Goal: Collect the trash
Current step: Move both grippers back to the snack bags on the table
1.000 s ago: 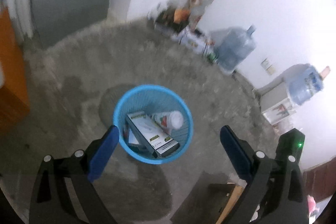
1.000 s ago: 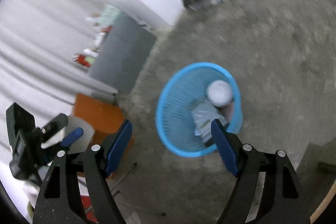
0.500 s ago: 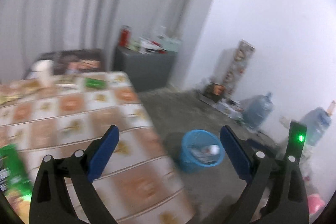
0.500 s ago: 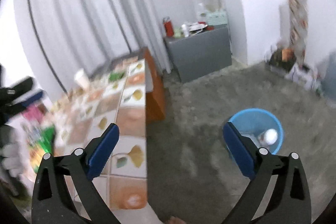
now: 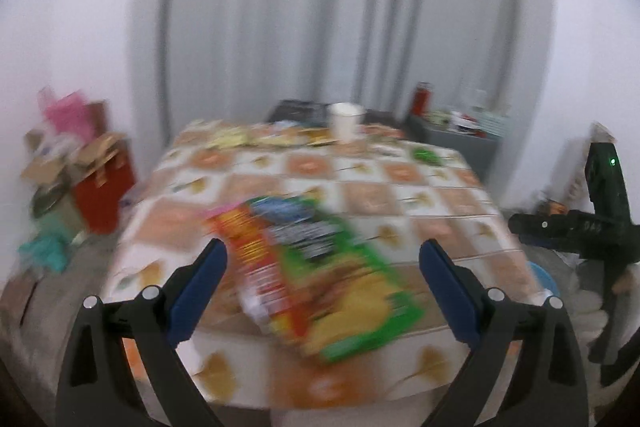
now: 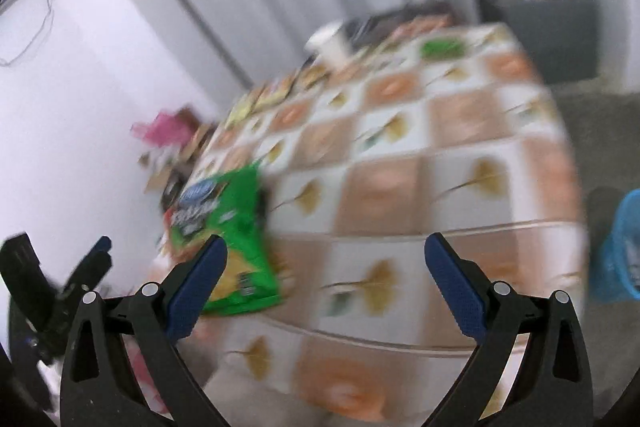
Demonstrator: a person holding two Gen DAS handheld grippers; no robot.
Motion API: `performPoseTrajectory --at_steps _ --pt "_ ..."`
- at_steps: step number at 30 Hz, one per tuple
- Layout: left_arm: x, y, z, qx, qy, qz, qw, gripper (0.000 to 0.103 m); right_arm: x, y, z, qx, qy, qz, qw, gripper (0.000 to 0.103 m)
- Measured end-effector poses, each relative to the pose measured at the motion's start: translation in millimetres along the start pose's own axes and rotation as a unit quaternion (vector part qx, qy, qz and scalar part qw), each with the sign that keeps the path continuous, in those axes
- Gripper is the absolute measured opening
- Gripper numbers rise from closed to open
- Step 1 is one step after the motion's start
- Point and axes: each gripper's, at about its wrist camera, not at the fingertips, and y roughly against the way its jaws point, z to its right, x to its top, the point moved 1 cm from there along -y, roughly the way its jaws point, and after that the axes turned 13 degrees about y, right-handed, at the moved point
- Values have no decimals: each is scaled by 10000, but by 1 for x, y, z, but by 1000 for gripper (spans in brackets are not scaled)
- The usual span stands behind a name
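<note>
Trash to collect is lying on one table [image 5: 400, 183] covered with a checked leaf-print cloth, which is filling the middle of both blurred views. One green snack bag [image 5: 320, 267] is lying flat near the table's front edge, its long axis running from upper left to lower right in the left wrist view; its printed logo end is pointing toward the upper left. One white cup [image 5: 345, 122] is standing upright at the far edge, beside a row of small wrappers too smeared to count. Only the right wrist view is showing the blue basket [image 6: 618, 251] at the right edge of the frame. The left gripper [image 5: 322, 291] is standing wide over the bag, touching nothing. The right gripper [image 6: 325, 279] is standing wide too, empty, over bare cloth.
</note>
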Motion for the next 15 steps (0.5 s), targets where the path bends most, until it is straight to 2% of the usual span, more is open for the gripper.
performPoseTrajectory --at_steps 3,8,10,15 --pt "-6 1 -34 107 430 -146 9989 95 6 -34 -31 367 102 -362 9986 95" --pt "-10 0 -58 38 736 -199 9971 95 17 -45 -65 304 269 -524 9978 95" --pt "-12 -2 -64 -16 819 -232 9964 95 22 -47 -73 164 379 -520 9978 95" --pt "-19 -11 -76 -78 954 -329 9949 95 25 -47 -97 -525 978 -493 9926 95"
